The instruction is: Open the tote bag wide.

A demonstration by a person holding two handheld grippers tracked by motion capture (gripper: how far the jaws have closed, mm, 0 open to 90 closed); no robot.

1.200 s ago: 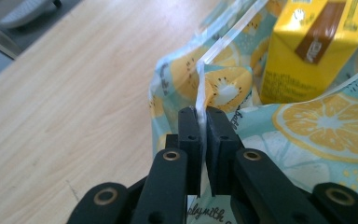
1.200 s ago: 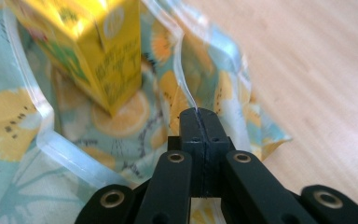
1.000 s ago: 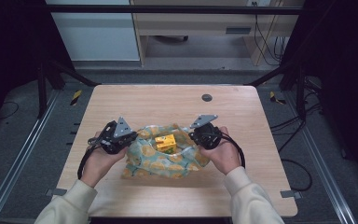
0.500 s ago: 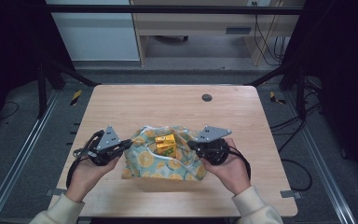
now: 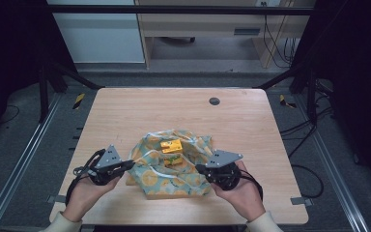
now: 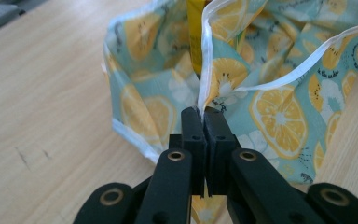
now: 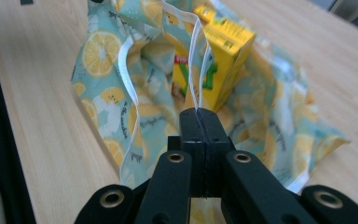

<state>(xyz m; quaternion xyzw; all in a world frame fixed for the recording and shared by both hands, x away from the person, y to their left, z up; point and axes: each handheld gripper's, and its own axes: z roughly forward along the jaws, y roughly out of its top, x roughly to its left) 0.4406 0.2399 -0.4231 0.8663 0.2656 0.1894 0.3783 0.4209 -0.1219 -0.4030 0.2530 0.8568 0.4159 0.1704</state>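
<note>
A: Entry. Square of thin turquoise cloth printed with lemon slices, white-hemmed (image 5: 171,169), lies at the near middle of the pale wooden table (image 5: 125,111). On it stands a small yellow cardboard juice carton (image 7: 223,56), roughly at the cloth's centre, upright as far as I can tell from the right gripper view.

B: Grips?

A: Left gripper (image 6: 204,114) has its jaws pressed together on a pinch of the cloth's white hem. Right gripper (image 7: 199,114) is the same: jaws closed flat on a doubled fold of hem just in front of the carton. From the high view, the two sit at opposite sides of the cloth, left gripper (image 5: 125,166) and right gripper (image 5: 204,170), both low near the table.

B: Risks, as you judge them?

A: Three. First, each bite is shallow, only the edge of the hem between the tips. If both hands pull outward or upward with the carton's weight on the fabric, I'd expect the hem to slide out of one jaw.

B: And the carton?

A: Second risk. It is tall and narrow on loose fabric. Uneven lifting, one side rising ahead of the other, could tip it over or roll it out of an open side.

B: Third?

A: The far corners of the cloth hang free. Gathering only these two sides may leave gaps the carton could slip through.
</note>
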